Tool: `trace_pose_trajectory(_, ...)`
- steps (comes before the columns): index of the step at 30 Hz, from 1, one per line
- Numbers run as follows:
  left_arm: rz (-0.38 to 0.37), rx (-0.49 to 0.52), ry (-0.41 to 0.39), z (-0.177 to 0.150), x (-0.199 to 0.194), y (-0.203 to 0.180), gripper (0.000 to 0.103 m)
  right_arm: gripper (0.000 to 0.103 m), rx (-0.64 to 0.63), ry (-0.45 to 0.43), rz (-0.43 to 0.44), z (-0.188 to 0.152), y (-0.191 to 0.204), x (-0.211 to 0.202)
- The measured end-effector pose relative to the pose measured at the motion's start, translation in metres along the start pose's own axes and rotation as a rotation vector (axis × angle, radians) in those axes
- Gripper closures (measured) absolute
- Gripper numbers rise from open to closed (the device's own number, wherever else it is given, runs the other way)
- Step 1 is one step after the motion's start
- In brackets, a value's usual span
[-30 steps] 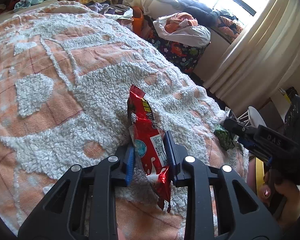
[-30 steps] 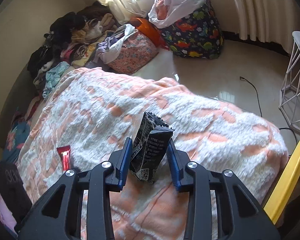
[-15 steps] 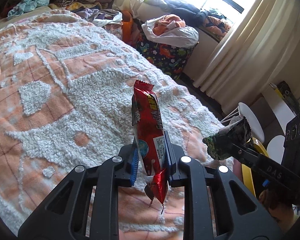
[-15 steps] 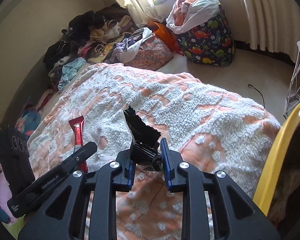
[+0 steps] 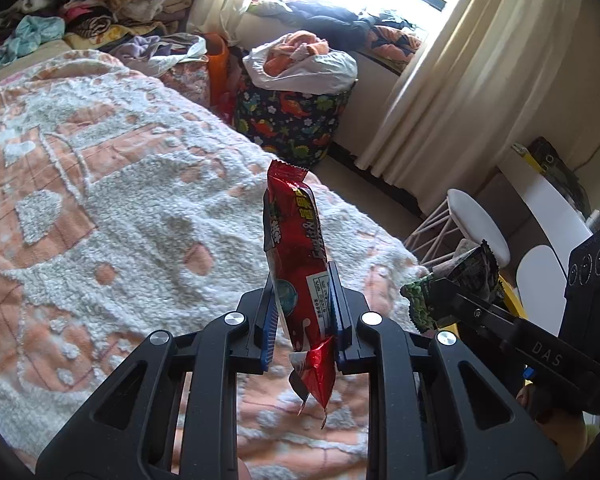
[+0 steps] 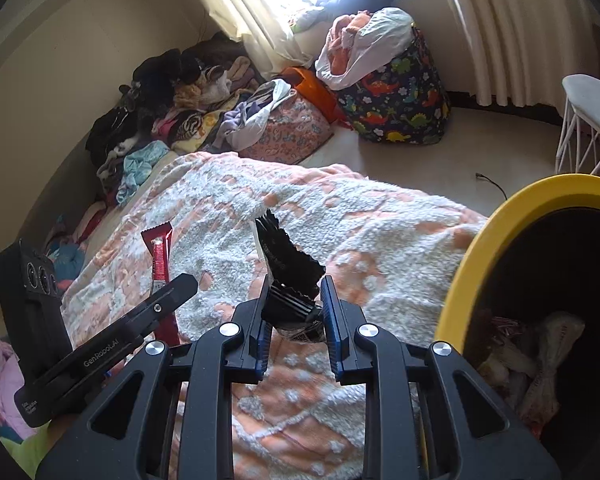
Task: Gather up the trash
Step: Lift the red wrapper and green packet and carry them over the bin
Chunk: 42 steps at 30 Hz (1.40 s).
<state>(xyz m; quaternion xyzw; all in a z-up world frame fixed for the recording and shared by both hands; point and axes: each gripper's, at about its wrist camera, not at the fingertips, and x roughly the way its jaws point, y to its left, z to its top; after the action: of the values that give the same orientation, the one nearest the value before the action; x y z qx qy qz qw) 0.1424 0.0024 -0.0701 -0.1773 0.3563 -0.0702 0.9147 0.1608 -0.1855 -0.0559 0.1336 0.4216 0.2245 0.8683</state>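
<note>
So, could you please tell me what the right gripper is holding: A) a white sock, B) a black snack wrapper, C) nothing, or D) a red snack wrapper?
B: the right gripper is clamped on a crumpled black wrapper, beside the yellow-rimmed bin.

Bed, orange-white fleecy blanket spread across

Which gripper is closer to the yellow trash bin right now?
Right. The right gripper, clamping the black wrapper, is beside the yellow bin; the left gripper, holding the red wrapper, is farther away.
</note>
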Motion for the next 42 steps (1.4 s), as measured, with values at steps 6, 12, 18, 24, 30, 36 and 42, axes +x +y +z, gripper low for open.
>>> trace_pose_trajectory(6, -0.031, 0.054, 0.004, -0.002, -0.001, -0.023, 0.087, 0.081, 0.023, -0.031, -0.023, -0.004, -0.015, -0.021)
trace_pose_trajectory(12, -0.051, 0.112, 0.005, -0.005, -0.003, -0.048, 0.087, 0.081, 0.052, -0.06, -0.042, -0.007, -0.031, -0.041)
trace_pose_trajectory(18, -0.07, 0.151, 0.013, -0.011, -0.003, -0.068, 0.087, 0.081, 0.08, -0.09, -0.068, -0.012, -0.049, -0.061)
trace_pose_trajectory(24, -0.105, 0.211, 0.023, -0.017, 0.001, -0.097, 0.087, 0.081, 0.106, -0.116, -0.112, -0.015, -0.068, -0.079)
trace_pose_trajectory(30, -0.14, 0.275, 0.036, -0.026, 0.006, -0.126, 0.087, 0.079, 0.157, -0.142, -0.146, -0.015, -0.091, -0.095)
trace_pose_trajectory(36, -0.167, 0.335, 0.07, -0.039, 0.014, -0.151, 0.087, 0.079, 0.192, -0.158, -0.185, -0.018, -0.111, -0.108)
trace_pose_trajectory(42, -0.185, 0.389, 0.092, -0.048, 0.021, -0.169, 0.087, 0.077, 0.233, -0.159, -0.209, -0.019, -0.132, -0.116)
